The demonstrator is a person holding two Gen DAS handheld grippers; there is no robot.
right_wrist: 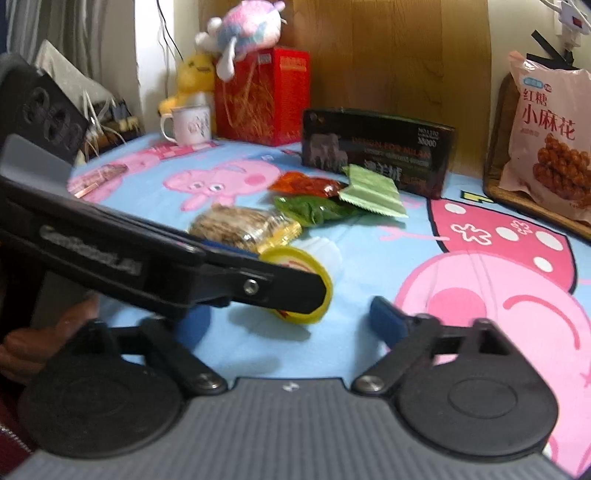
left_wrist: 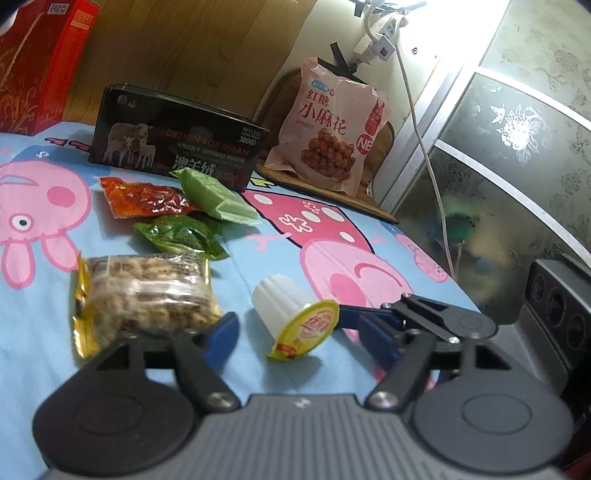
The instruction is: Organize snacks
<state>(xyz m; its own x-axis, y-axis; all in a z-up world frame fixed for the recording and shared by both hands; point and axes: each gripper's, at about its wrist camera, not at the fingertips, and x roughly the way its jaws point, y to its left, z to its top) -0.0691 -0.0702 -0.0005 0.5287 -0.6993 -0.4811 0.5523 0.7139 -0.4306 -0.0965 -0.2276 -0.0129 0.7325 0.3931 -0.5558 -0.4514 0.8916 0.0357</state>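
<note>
Both tongs, left [left_wrist: 295, 332] and right [right_wrist: 291, 325], angle downward, spread around the tipped jelly cup [left_wrist: 295, 317].

Blue cartoon-pig cloth [right_wrist: 362, 325] covers the surface; taken as landmark. At its far edge: dark box [left_wrist: 177, 147] with sheep picture, standing on its long side. Red box [right_wrist: 264, 94] stands on the cloth's far side, against a wood panel [right_wrist: 399, 55]. Plush toy [right_wrist: 242, 26] sits on top of the red box; yellow plush [right_wrist: 194, 75] just beside it. White mug [right_wrist: 188, 123] on the cloth's far corner, in front of the yellow plush. Power strip [left_wrist: 380, 40] on the wall beyond the cloth, white cable [left_wrist: 424, 155] hanging down from it.
</note>
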